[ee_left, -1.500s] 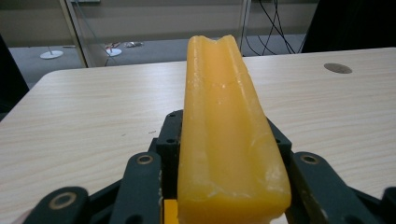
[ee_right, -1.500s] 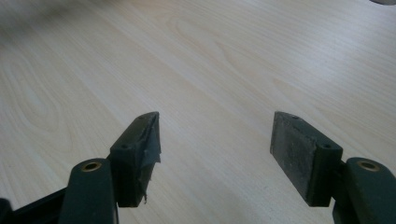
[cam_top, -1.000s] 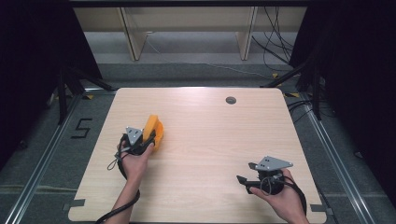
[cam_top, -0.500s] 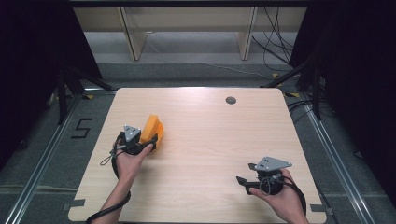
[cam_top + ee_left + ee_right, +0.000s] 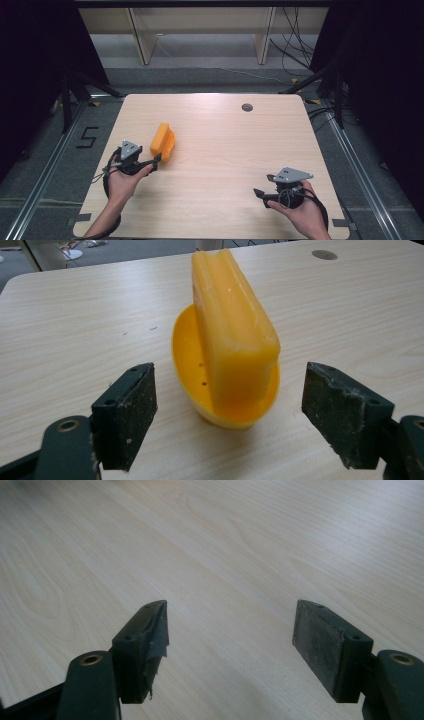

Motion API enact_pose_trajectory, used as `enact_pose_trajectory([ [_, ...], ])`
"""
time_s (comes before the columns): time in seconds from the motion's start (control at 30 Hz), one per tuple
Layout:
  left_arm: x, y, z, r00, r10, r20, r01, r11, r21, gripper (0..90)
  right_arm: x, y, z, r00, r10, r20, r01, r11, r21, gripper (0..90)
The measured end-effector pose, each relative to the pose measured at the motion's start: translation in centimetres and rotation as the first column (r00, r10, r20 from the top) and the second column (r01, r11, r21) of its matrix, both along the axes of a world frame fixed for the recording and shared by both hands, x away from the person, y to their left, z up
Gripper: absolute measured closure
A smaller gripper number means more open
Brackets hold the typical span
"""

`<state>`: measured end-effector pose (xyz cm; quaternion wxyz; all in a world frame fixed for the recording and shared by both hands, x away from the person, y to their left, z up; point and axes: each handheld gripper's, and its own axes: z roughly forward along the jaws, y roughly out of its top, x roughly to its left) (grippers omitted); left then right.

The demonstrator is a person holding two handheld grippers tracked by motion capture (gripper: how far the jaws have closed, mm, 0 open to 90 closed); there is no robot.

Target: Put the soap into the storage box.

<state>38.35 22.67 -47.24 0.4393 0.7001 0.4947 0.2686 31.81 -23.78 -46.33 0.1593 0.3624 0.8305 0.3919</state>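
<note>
**Yellow block standing in its dish, left of table centre**

Yellow block (image 5: 232, 330) stands on edge in a shallow yellow dish (image 5: 190, 360) with small holes, on the wooden table (image 5: 225, 150), well apart from every table edge. Bare tabletop surrounds the dish. The left gripper (image 5: 155, 161) sits just beside the dish, aimed at it, jaws spread and touching nothing. The right gripper (image 5: 260, 192) rests well apart from the dish near the table's front edge, jaws spread over bare wood.
</note>
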Motion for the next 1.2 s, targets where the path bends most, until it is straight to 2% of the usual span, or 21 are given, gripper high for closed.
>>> enact_pose_trajectory([
  [0.07,-0.5,0.6,-0.1,0.9999,-0.014,-0.002,0.014,0.9999,-0.009,21.2,0.0,-0.1,0.0,1.0,0.002,-0.002,-0.002,1.0,0.0,31.1],
  [0.17,-1.7,2.1,-0.2,0.9995,-0.03,0.009,0.03,0.9996,0.004,20.3,0.1,-0.3,0.0,1.0,-0.007,-0.001,0.007,1.0,-0.003,31.1],
  [0.2,-1.7,2.1,-0.2,0.9995,-0.03,0.009,0.03,0.9996,0.004,20.3,0.1,-0.3,0.0,1.0,-0.007,-0.001,0.007,1.0,-0.003,31.1],
  [0.3,-3.0,3.2,-0.5,0.9995,-0.031,0.008,0.031,0.9994,-0.018,20.1,0.1,-0.3,0.0,0.9998,-0.018,0.0,0.018,1.0,0.002,30.9],
  [0.37,-3.9,3.9,-0.7,0.9995,-0.032,0.007,0.032,0.9986,-0.041,20.1,-0.1,-0.2,0.0,0.9994,-0.03,-0.015,0.031,0.999,0.011,30.8],
  [0.4,-4.3,4.2,-0.9,0.9994,-0.034,0.008,0.035,0.9983,-0.046,20.1,0.1,-0.4,0.0,0.9998,-0.02,0.002,0.02,1.0,0.001,30.8],
  [0.43,-4.9,4.5,-1.0,0.9992,-0.038,0.013,0.038,0.9981,-0.049,20.1,-0.1,-0.3,0.0,0.9991,-0.034,-0.024,0.035,0.999,0.011,30.8],
  [0.47,-5.4,4.8,-1.2,0.999,-0.04,0.019,0.041,0.9982,-0.044,20.2,0.1,-0.5,0.0,0.9998,-0.02,-0.001,0.02,1.0,0.0,30.8],
  [0.6,-7.4,5.7,-2.1,0.9977,-0.038,0.057,0.041,0.9982,-0.045,21.0,0.0,-0.6,0.0,0.9988,-0.043,-0.024,0.043,0.999,0.009,30.8],
  [0.67,-8.4,6.0,-2.7,0.9982,-0.03,0.052,0.032,0.9982,-0.051,22.5,0.0,-0.7,0.0,0.9984,-0.048,-0.029,0.048,0.999,0.014,30.8],
  [0.73,-8.9,6.1,-2.9,0.9985,-0.046,0.028,0.048,0.9966,-0.067,22.3,0.1,-0.8,-0.1,0.9988,-0.046,-0.018,0.046,0.999,0.007,30.8],
  [0.77,-8.9,6.1,-2.9,0.9986,-0.043,0.032,0.045,0.9963,-0.074,22.2,0.2,-0.8,0.0,0.9988,-0.042,-0.024,0.042,0.999,0.009,30.7],
  [0.83,-8.9,6.1,-2.8,0.9977,-0.041,0.054,0.044,0.997,-0.064,22.2,0.4,-0.9,0.0,0.9995,-0.031,0.007,0.031,0.999,0.011,30.7],
  [0.87,-8.9,6.1,-2.8,0.9977,-0.037,0.056,0.04,0.9975,-0.059,22.3,0.5,-0.9,0.0,0.9998,-0.02,0.001,0.02,1.0,0.012,30.6],
  [0.9,-8.8,6.1,-2.8,0.9976,-0.046,0.052,0.049,0.9971,-0.058,22.3,0.3,-0.9,0.0,0.9988,-0.047,-0.012,0.047,0.999,0.014,30.5],
  [0.93,-8.7,6.1,-2.8,0.9973,-0.057,0.047,0.059,0.9971,-0.048,22.2,0.3,-1.0,0.1,0.9991,-0.039,-0.017,0.04,0.999,0.012,30.4],
  [1.07,-8.7,6.0,-2.8,0.9966,-0.066,0.05,0.068,0.9969,-0.04,22.3,0.4,-1.2,0.0,0.9984,-0.055,-0.013,0.055,0.998,0.015,30.2],
  [1.1,-8.7,6.0,-2.8,0.9965,-0.068,0.049,0.07,0.9968,-0.04,22.3,0.5,-1.3,0.0,0.9987,-0.05,0.007,0.05,0.999,0.012,30.2],
  [1.13,-8.7,6.0,-2.8,0.9965,-0.069,0.046,0.071,0.9966,-0.041,22.3,0.5,-1.2,-0.1,0.9981,-0.06,-0.014,0.06,0.998,0.017,30.1],
  [1.2,-8.6,6.0,-2.8,0.9965,-0.071,0.044,0.073,0.9964,-0.042,22.2,0.6,-1.3,-0.2,0.998,-0.062,-0.016,0.062,0.998,0.017,29.9],
])
